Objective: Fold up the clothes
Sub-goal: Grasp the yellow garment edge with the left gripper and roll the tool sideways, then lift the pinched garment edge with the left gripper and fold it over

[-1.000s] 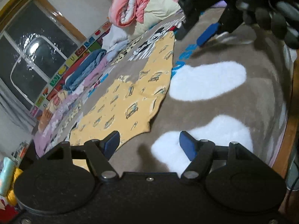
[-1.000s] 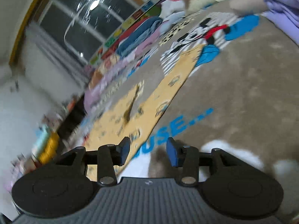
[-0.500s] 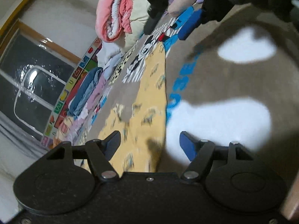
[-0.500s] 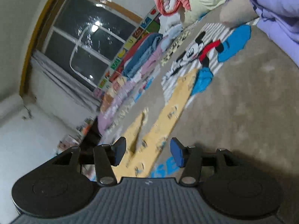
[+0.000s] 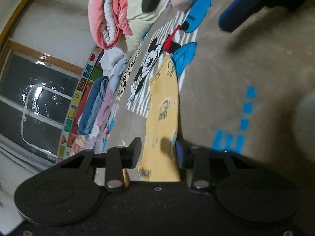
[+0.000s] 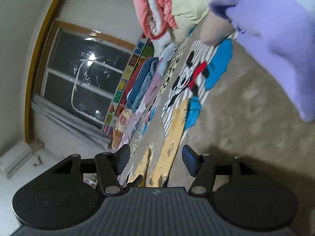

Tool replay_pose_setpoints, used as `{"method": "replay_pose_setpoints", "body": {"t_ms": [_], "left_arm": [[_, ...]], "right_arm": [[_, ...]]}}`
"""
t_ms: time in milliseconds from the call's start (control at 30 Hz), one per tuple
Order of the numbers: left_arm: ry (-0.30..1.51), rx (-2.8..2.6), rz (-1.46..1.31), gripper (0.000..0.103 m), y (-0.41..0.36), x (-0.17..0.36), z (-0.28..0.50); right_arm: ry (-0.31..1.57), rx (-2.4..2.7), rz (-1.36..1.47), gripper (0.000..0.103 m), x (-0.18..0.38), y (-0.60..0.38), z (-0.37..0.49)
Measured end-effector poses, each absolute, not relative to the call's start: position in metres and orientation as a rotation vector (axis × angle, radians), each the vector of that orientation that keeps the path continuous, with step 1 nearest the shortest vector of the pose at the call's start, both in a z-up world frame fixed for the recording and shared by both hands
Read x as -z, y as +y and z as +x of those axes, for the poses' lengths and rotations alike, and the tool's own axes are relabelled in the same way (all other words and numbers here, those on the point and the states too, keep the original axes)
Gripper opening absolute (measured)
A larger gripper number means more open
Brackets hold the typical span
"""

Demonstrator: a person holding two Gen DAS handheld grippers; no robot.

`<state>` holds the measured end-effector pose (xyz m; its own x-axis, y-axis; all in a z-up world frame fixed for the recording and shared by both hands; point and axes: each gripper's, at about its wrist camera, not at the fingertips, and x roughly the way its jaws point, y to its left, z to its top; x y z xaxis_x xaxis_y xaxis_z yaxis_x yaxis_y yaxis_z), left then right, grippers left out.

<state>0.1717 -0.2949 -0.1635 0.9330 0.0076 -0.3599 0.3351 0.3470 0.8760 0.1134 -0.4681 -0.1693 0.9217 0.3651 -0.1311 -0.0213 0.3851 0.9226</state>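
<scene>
A yellow printed garment (image 5: 163, 118) lies flat on the brown Mickey Mouse blanket (image 5: 236, 68). In the left wrist view my left gripper (image 5: 158, 150) is open and empty, low over the garment's near end. In the right wrist view my right gripper (image 6: 155, 156) is open and empty over the same yellow garment (image 6: 173, 135). The right gripper's blue fingertip (image 5: 240, 13) shows at the top right of the left wrist view.
A pile of pink and cream bedding (image 5: 118, 13) is heaped at the far end. A row of folded clothes (image 5: 94, 106) lines the wall under the window (image 6: 86, 78). A purple cloth (image 6: 275, 39) lies at the right.
Both grippers have moved forward along the bed toward the far end and tilted up. The white patches of the blanket have left the views. Both stay open.
</scene>
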Motion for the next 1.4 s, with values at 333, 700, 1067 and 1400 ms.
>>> {"method": "replay_pose_setpoints", "body": {"t_ms": [333,700,1067,1400], "left_arm": [[0.322,0.205,1.268,0.026,-0.323,0.167,0.213],[0.393,0.228,1.246,0.001,-0.341,0.168,0.251],[0.505,0.308,0.749,0.001,-0.286,0.061,0.271],[0.489,0.301,0.531,0.000,-0.216,-0.002,0.270]], "right_arm": [[0.316,-0.211,1.216,0.060,0.182,-0.480,0.114],[0.260,-0.180,1.347,0.060,0.199,-0.494,0.113],[0.237,-0.215,1.308,0.062,0.193,-0.478,0.115],[0.466,-0.464,0.558,0.068,0.128,-0.320,0.128]]}}
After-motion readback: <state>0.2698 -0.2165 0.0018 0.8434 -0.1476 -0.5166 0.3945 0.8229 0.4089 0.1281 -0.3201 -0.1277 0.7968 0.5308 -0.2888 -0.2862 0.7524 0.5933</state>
